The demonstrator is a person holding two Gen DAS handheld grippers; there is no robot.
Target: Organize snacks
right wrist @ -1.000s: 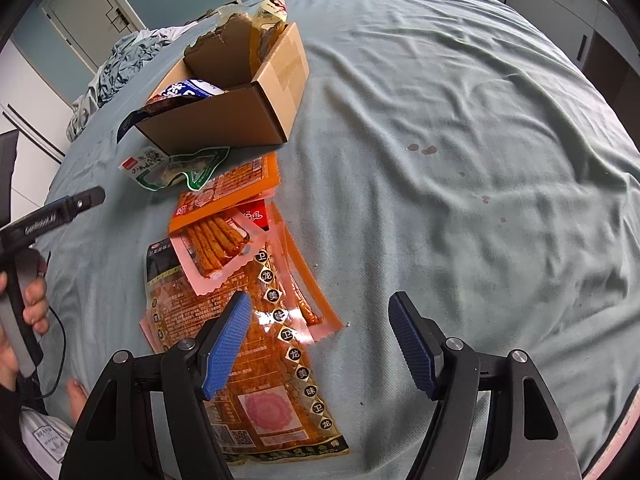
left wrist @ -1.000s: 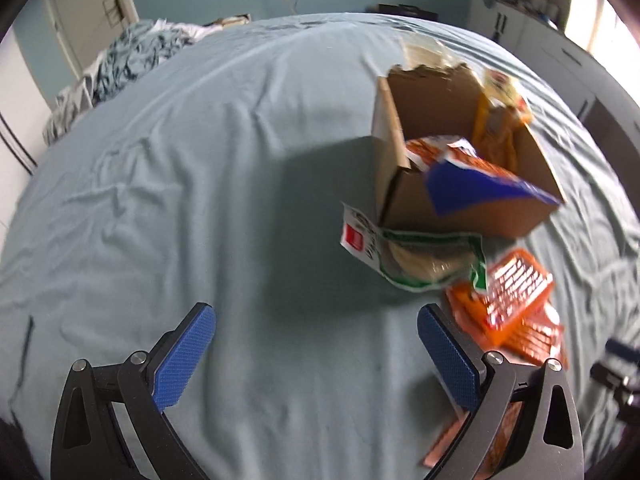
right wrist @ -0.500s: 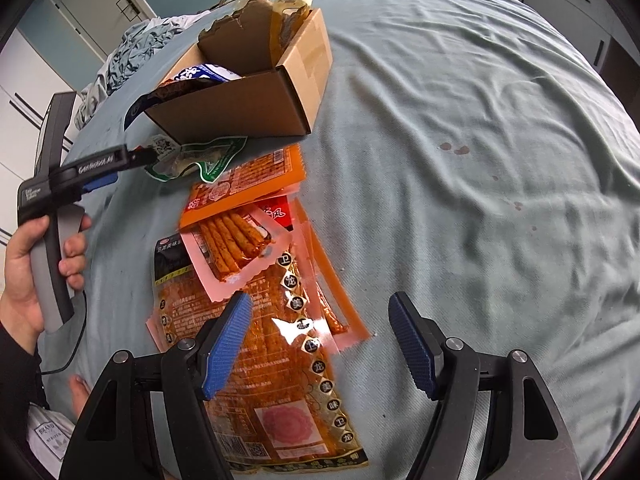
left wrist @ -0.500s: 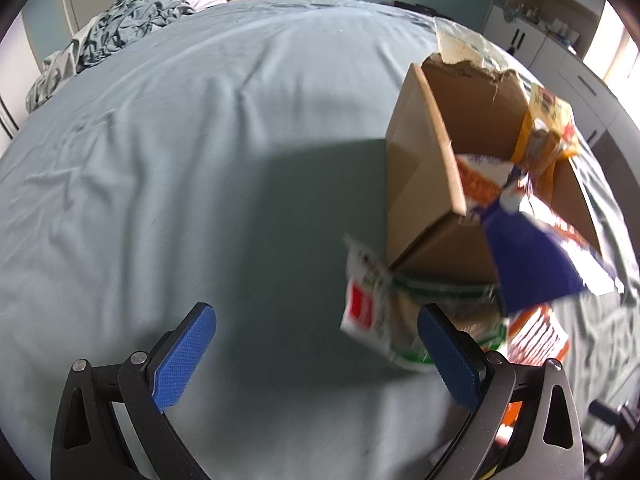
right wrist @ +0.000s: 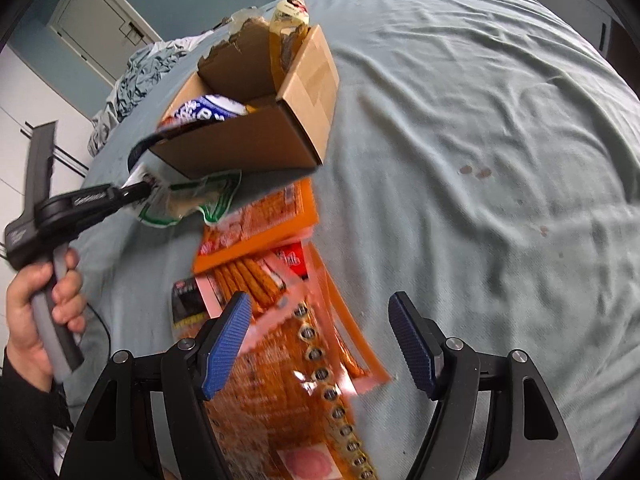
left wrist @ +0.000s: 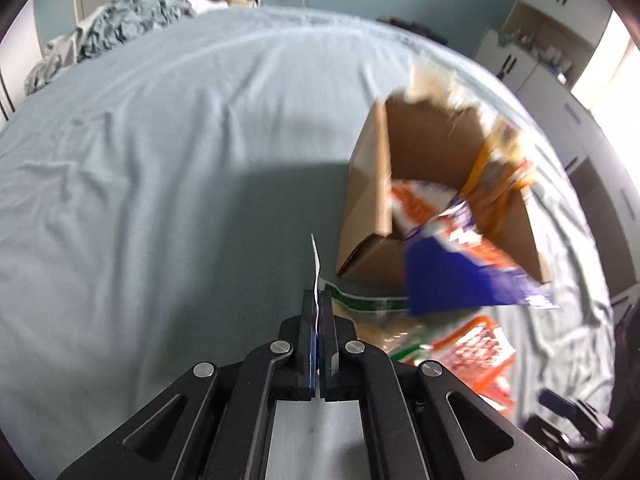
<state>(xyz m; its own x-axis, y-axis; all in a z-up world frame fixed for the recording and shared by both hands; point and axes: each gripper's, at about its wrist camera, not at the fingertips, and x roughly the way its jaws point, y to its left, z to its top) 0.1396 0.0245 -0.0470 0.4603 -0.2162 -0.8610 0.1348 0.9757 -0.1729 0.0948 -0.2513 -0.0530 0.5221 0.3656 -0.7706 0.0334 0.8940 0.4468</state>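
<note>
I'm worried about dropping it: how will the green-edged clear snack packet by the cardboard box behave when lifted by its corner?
The green-edged clear snack packet will probably hang floppy: the left gripper is shut on only a thin, bending corner. It looks light, since its film is thin and flat. The glossy film might slip, so lift slowly toward the cardboard box.

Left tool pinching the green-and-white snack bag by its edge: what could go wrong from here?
1. The left tool grips only a thin corner of the green-and-white bag; it may slip or tear when lifted.
2. The bag lies partly under the cardboard box; pulling could drag or tip the box.
3. A blue packet hangs over the box's front wall and could fall out if the box is jostled.
</note>
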